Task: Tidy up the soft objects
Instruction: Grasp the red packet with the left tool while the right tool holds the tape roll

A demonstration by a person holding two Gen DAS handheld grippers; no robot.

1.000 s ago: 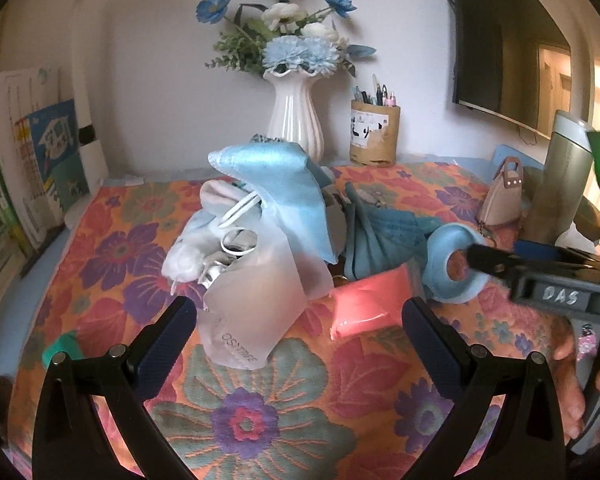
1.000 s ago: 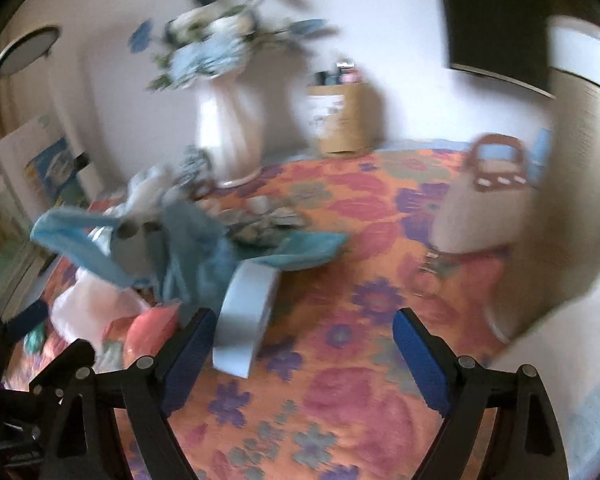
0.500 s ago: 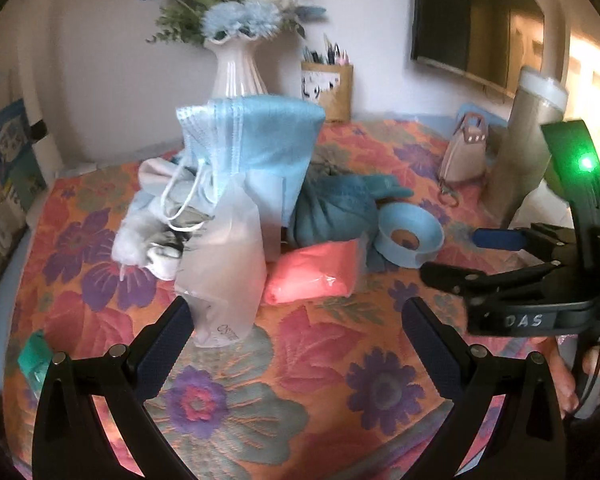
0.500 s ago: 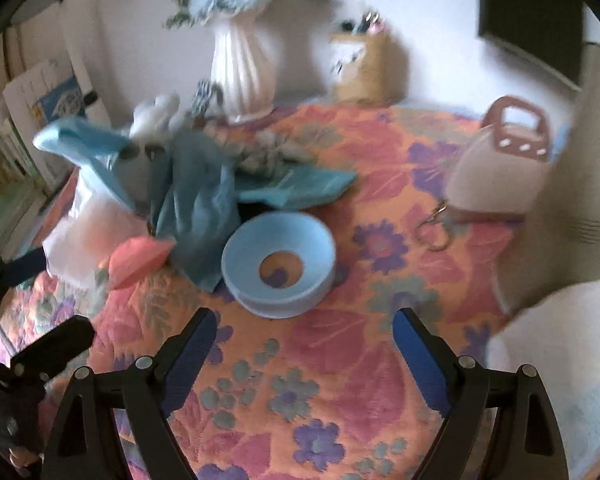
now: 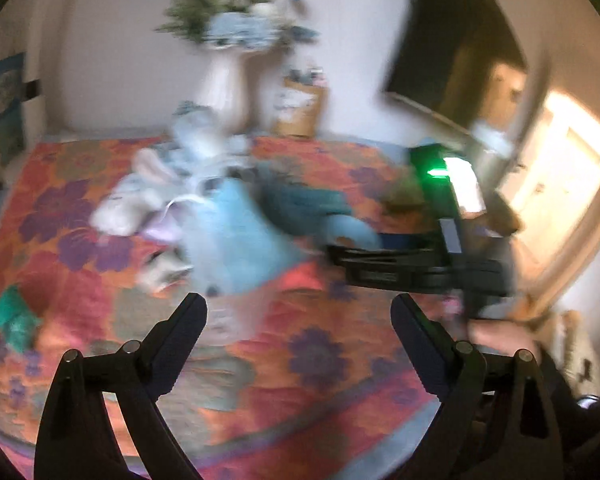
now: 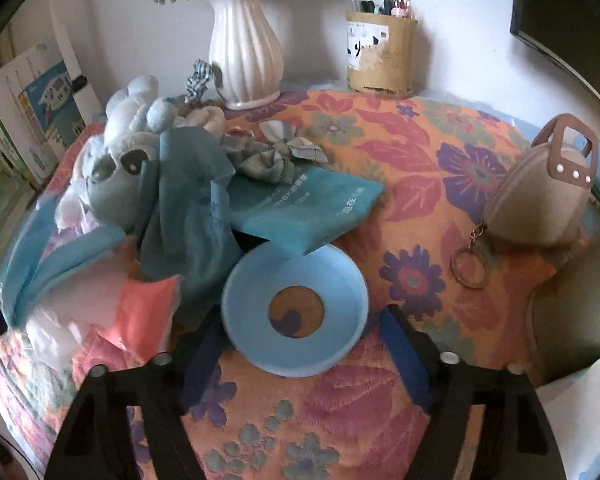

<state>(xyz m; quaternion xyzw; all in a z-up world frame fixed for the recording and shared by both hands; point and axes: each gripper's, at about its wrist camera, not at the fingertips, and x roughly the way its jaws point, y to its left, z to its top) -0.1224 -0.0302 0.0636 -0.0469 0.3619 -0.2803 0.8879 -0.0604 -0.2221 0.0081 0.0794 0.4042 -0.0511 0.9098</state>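
A pile of soft things lies on the flowered tablecloth [image 6: 412, 152]: a grey-blue plush toy [image 6: 116, 160], a teal cloth [image 6: 188, 208], a teal pouch [image 6: 300, 212], a plaid bow [image 6: 276, 156], a coral packet [image 6: 144, 312] and a light blue mask [image 6: 56, 256]. A light blue ring-shaped dish [image 6: 340, 280] lies flat in front of the pile. My right gripper [image 6: 300, 330] straddles the dish with its jaws closing; a small gap shows at each pad. In the blurred left wrist view, my left gripper [image 5: 300, 312] hovers short of the pile [image 5: 236, 232], jaws closing on nothing.
A white vase [image 6: 244, 48] and a pen holder [image 6: 380, 56] stand at the back by the wall. A small beige purse [image 6: 540, 204] with a key ring sits to the right. Books [image 6: 40, 100] lean at the left. A green item [image 5: 12, 320] lies at the cloth's left edge.
The right gripper has come down over the blue dish and its jaws have narrowed around it. The left view has drawn back from the pile and its jaws have narrowed a little.
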